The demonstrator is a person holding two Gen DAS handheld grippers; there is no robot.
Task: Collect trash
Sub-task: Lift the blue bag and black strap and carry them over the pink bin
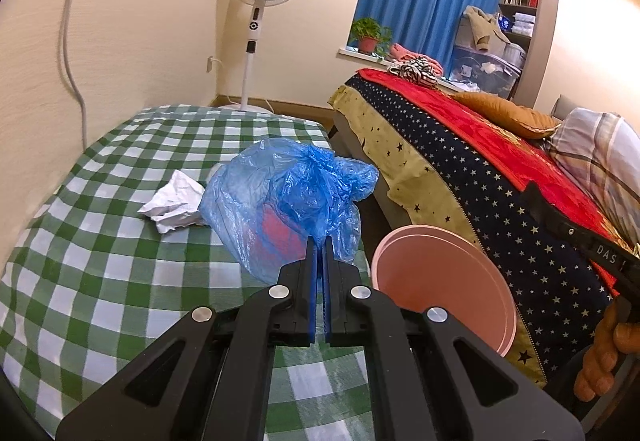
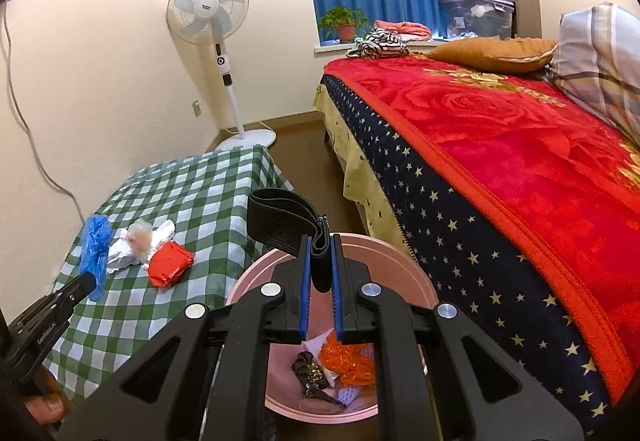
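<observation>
My left gripper is shut on a crumpled blue plastic bag and holds it just above the green checked table; the bag also shows in the right wrist view. A crumpled white paper lies left of the bag. A red wrapper, white paper and a clear plastic wad lie on the table. My right gripper is shut on a black elastic band above the pink bin, which holds several scraps.
The pink bin stands on the floor between the table and a bed with a red blanket. A standing fan is in the far corner. A grey cable hangs on the left wall.
</observation>
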